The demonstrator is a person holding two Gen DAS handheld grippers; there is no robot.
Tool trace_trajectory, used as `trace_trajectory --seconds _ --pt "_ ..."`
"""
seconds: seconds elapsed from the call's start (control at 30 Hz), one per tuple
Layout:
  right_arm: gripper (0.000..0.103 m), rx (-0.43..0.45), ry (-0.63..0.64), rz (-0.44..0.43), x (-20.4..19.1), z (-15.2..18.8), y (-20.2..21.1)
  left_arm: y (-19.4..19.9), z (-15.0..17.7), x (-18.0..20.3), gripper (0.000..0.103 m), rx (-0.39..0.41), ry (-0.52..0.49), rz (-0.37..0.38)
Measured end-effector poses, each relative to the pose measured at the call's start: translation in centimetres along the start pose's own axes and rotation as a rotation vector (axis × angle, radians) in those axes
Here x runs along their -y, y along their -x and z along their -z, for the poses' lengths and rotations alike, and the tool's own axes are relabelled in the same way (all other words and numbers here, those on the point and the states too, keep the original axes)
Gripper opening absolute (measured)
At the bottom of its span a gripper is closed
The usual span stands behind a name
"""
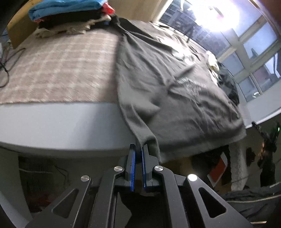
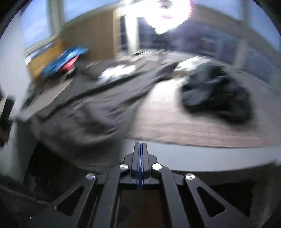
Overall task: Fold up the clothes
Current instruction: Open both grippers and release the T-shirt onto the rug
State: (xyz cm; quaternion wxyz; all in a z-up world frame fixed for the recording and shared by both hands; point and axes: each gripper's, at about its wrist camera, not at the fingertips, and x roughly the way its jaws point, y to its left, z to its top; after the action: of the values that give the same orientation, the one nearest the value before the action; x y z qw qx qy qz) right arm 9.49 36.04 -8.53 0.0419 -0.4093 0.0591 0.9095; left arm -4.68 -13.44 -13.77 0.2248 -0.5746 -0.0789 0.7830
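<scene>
A dark grey garment [image 1: 172,91] with a pale print lies spread over the right half of the table, its near hem hanging over the front edge. My left gripper [image 1: 138,146] is shut on a corner of that hem, the cloth pinched between its blue pads. In the blurred right wrist view the same grey garment [image 2: 91,112] lies to the left. My right gripper [image 2: 140,144] is shut with its pads pressed together and nothing between them, in front of the table edge and to the right of the garment.
A checked beige cloth [image 1: 58,70] covers the table [image 1: 61,121]. A stack of folded clothes [image 1: 70,15], blue on top, sits at the far left. A dark crumpled heap of clothes [image 2: 216,94] lies on the right. Windows [image 1: 254,52] stand behind.
</scene>
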Motion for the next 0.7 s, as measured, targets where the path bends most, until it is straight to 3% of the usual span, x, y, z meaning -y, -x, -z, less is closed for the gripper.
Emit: trace_trajectory --seconds 0.07,0.13,0.2,0.3,0.4,0.5,0.57,0.63,0.7 --pt "0.0 -0.048 -0.074 -0.01 1.4 0.9 -1.4 -1.0 0.7 0.2 0.005 -0.021 0.002 0.0" --pt "0.0 -0.15 -0.047 -0.01 1.1 2.1 -3.9 -1.6 1.5 -0.1 0.005 -0.044 0.022 -0.009" --pt "0.0 -0.195 -0.016 -0.018 0.2 1.9 -4.6 -1.1 1.8 -0.7 0.006 -0.065 0.035 -0.021" --pt "0.001 -0.157 0.006 -0.057 0.1 -0.9 -2.6 2.0 0.7 -1.5 0.009 -0.076 0.055 -0.067" --pt "0.007 -0.113 -0.009 -0.09 0.9 -5.5 -0.1 5.9 -1.9 -1.1 0.01 -0.077 -0.025 -0.191" --pt "0.03 -0.048 0.026 -0.098 1.0 -10.8 1.0 8.8 -6.7 -0.6 0.009 -0.048 -0.1 -0.334" --pt "0.048 -0.01 0.084 -0.076 0.3 -14.0 0.5 9.5 -11.7 1.1 0.013 0.009 -0.194 -0.38" --pt "0.049 0.021 0.172 -0.046 -0.9 -17.4 -1.9 7.9 -17.7 3.9 0.019 0.07 -0.32 -0.391" --pt "0.049 0.032 0.232 -0.022 -2.0 -20.9 -6.3 3.7 -23.7 6.6 0.022 0.09 -0.439 -0.359"
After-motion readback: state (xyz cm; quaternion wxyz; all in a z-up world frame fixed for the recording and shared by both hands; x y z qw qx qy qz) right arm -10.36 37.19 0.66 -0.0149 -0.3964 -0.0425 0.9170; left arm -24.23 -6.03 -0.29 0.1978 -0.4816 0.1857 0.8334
